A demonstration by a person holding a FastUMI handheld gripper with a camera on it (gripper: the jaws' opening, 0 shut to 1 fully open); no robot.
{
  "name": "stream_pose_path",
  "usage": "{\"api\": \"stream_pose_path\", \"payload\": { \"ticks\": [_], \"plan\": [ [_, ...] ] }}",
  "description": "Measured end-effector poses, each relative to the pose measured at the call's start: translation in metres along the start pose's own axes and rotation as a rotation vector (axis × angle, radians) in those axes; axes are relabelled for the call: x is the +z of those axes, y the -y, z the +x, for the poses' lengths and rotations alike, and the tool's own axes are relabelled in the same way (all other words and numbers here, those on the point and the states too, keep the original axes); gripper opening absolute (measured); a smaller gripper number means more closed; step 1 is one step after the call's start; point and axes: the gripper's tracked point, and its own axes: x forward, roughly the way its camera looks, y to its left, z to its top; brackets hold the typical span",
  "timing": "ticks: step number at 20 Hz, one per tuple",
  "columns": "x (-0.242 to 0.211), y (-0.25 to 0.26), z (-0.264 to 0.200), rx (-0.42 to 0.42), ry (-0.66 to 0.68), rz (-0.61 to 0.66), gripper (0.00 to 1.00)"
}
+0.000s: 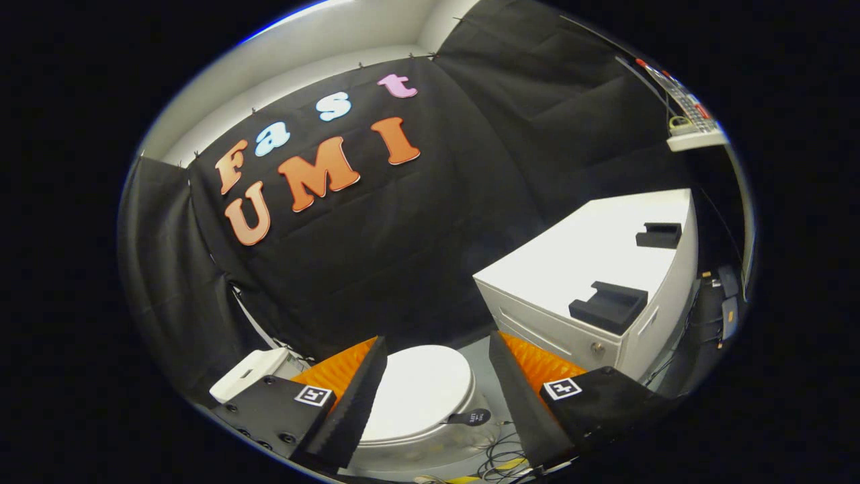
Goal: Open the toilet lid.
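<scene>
- Gripper (437,396) wide open, holding nothing, well above the toilet.
- Toilet lid (420,393) shut, seen btwn fingers; front edge free.
- White cabinet (591,255) far right, floor gap btwn.
- Cables (497,460) near right of bowl.

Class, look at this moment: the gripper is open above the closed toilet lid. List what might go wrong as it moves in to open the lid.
1. The gripper is open and far above the toilet lid; the lid looks smooth and rounded, so the fingers may slip off its edge.
2. Loose cables lie on the floor beside the toilet; a low approach could snag them.
3. The white cabinet stands close to the toilet, so a wide swing might knock it.
</scene>
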Motion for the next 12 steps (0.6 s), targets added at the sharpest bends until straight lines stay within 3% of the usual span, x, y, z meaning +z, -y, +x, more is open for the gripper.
{"api": "stream_pose_path", "payload": {
  "ticks": [5, 9, 12],
  "plan": [
    [-0.055, 0.039, 0.008, -0.025, -0.087, 0.274, 0.98],
    [-0.128, 0.056, 0.005, -0.023, -0.267, 0.464, 0.98],
    [-0.152, 0.082, 0.017, -0.086, -0.296, 0.631, 0.98]
  ]
}}
